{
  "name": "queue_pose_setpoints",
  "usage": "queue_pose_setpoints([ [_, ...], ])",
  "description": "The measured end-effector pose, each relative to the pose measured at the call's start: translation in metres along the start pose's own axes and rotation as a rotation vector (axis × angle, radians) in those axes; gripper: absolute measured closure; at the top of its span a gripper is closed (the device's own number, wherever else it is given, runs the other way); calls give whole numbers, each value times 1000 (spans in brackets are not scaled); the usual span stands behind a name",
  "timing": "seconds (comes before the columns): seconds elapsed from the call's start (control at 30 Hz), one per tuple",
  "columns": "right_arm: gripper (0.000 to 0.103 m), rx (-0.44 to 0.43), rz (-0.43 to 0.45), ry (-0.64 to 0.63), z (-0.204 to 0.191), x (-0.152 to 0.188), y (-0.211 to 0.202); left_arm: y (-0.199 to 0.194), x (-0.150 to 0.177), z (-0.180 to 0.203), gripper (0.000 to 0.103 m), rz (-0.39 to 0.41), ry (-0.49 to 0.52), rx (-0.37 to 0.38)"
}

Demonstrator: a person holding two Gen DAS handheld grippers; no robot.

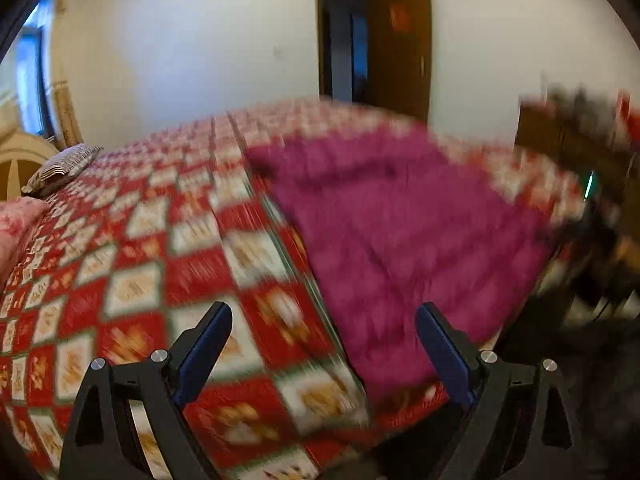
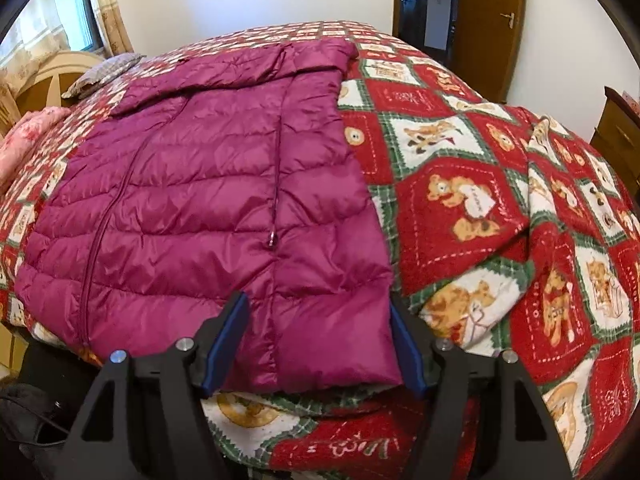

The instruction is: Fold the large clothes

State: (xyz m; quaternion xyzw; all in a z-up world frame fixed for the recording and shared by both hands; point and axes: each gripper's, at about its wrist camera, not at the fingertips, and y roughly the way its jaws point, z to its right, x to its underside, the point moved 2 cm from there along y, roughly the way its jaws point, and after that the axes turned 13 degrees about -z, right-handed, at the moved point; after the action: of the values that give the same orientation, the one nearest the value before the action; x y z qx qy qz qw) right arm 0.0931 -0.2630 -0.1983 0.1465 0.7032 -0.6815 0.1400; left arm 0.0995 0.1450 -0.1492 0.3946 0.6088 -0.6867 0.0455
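A magenta quilted down jacket (image 2: 208, 184) lies flat on a bed, its zipper running along the length and its hem toward me. My right gripper (image 2: 320, 340) is open, its blue-padded fingers standing either side of the jacket's near right hem corner, without closing on it. In the blurred left wrist view the jacket (image 1: 400, 232) lies to the right on the bed. My left gripper (image 1: 324, 340) is open and empty above the bedspread, at the jacket's near left edge.
The bed wears a red, white and green teddy-bear bedspread (image 2: 480, 200). Pillows (image 2: 104, 72) lie by the headboard at far left. A brown door (image 2: 492, 20) stands open behind the bed. A wooden cabinet (image 2: 620, 136) is at right.
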Motion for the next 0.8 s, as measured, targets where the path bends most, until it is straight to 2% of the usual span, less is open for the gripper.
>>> queue_pose_setpoints([
  [0.07, 32, -1, -6, -6, -1, 0, 0, 25, 7, 19, 10, -33, -6, 10],
  [0.13, 31, -16, -15, -14, -2, 1, -1, 44, 10, 22, 10, -70, -52, 27],
  [0.27, 32, -16, -11, -26, -2, 3, 0, 78, 11, 20, 10, -203, -144, 15],
  [0.37, 29, -17, -2, -30, -3, 2, 0, 87, 17, 14, 10, -232, -263, 136],
  [0.4, 29, -14, -6, -40, -5, 2, 1, 87, 18, 16, 10, -228, -263, 136],
  [0.47, 34, -3, -19, -83, -12, 4, 2, 85, 19, 22, 10, -236, -230, 152],
  [0.5, 50, 2, -23, -99, -14, 5, 3, 83, 20, 24, 10, -236, -225, 179],
  [0.53, 72, -2, -36, -120, -17, 6, 3, 79, 21, 27, 18, -229, -222, 220],
  [0.57, 75, -31, -51, -115, -16, 6, 4, 74, 20, 28, 31, -222, -215, 254],
  [0.6, 75, -66, -57, -90, -12, 5, 6, 70, 20, 30, 33, -220, -209, 261],
  [0.7, 75, -118, -61, -16, 3, 4, 10, 70, 20, 28, 33, -204, -213, 220],
  [0.77, 72, -132, -59, -17, 2, 5, 10, 80, 25, 22, 33, -251, -264, 252],
  [0.8, 65, -132, -64, -27, -1, 5, 10, 87, 25, 17, 33, -265, -290, 270],
])
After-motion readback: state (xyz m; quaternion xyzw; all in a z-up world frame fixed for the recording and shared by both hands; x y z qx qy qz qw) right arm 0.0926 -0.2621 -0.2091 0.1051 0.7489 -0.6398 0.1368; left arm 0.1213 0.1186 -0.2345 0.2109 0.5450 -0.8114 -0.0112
